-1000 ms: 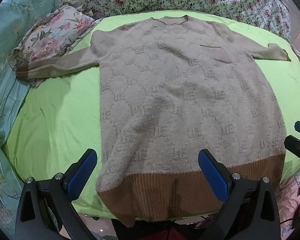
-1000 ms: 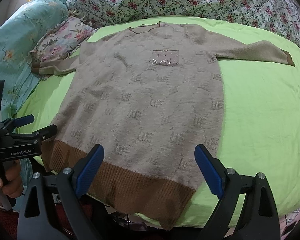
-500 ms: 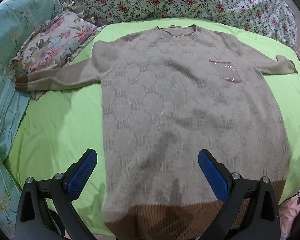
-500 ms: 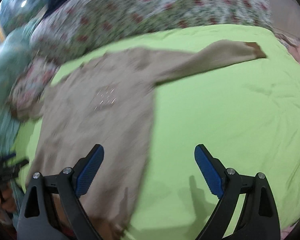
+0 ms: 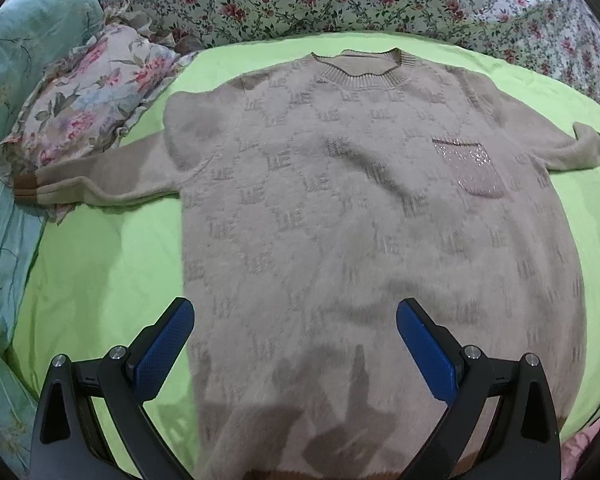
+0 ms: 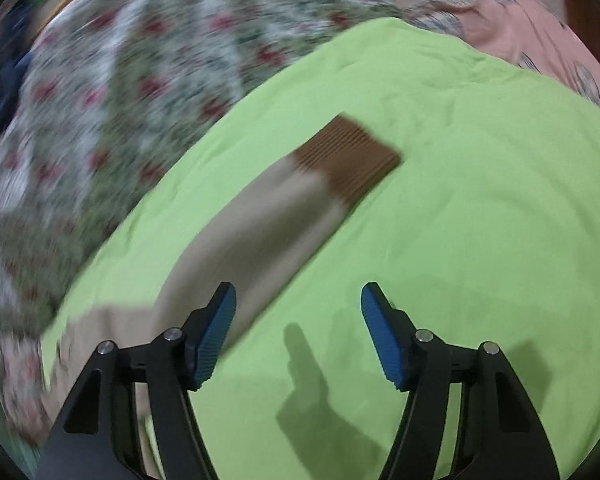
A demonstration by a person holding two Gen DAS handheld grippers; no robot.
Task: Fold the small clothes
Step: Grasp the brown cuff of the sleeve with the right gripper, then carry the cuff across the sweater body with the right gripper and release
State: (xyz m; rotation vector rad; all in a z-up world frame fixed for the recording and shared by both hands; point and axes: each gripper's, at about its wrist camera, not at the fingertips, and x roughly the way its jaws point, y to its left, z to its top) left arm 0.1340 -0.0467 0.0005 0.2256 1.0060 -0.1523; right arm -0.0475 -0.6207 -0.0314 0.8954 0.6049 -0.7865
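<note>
Beige sweater (image 5: 360, 216) lies flat, face up, on green sheet (image 5: 100, 264). Left gripper (image 5: 294, 344) wide, empty, over the body. Right gripper (image 6: 298, 332) has just been narrowing, nothing between; sleeve (image 6: 268, 224) ahead. Likely step: sleeve fold. Next: pinch brown cuff (image 6: 348, 160).

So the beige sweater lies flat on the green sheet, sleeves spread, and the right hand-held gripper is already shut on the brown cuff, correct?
Not quite: the right hand-held gripper is open and empty, short of the brown cuff, as the right wrist view shows. The rest stands.
</note>
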